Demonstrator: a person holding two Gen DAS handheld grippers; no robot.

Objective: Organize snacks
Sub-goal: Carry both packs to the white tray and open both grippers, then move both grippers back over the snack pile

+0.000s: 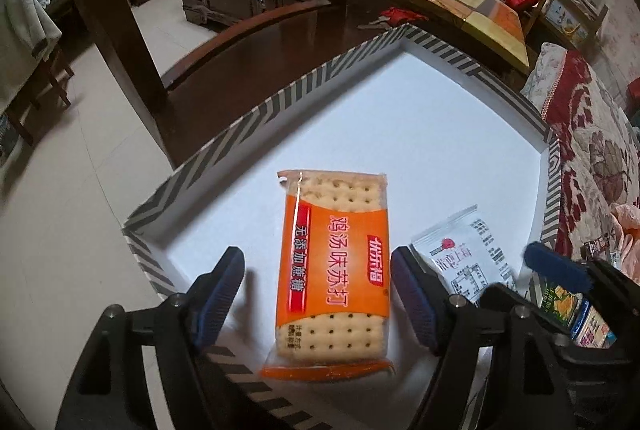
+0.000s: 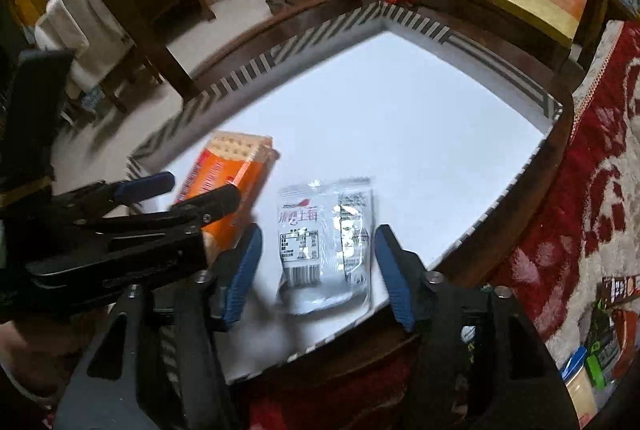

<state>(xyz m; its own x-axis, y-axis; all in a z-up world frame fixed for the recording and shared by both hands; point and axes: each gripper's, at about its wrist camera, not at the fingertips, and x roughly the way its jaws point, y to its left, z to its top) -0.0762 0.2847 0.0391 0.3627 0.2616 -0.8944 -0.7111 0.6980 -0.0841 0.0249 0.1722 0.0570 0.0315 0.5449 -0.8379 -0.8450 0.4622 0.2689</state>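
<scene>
The big box [image 1: 400,118] sits on a dark wooden chair [image 1: 256,42]. It is a shallow cardboard box with a flat white bottom and low walls with grey and white stripes. Most of the bottom is bare.

The cracker pack [image 1: 332,266] lies flat in the near left part of the box. It is a long, flat block in shiny clear and orange plastic, and you can see the pale crackers with little holes. The left gripper [image 1: 316,294] has its blue pads wide apart, one on each side of the pack, not touching it.

The small white packet [image 2: 326,242] lies flat just to the right of the crackers. It is soft, puffy and shiny, with crimped ends. The right gripper [image 2: 318,270] is also apart, with the packet between its pads and loose.

More snacks [image 2: 600,346] wait on the flowery red and cream bedspread [image 2: 580,190] to the right, well apart from the box.

What could go wrong? The two grippers are very close, so I think they could bump when they lift away. A pad could catch a slippery wrapper and drag it. A hard knock could crack the crackers, or push the light box along the smooth chair seat.
</scene>
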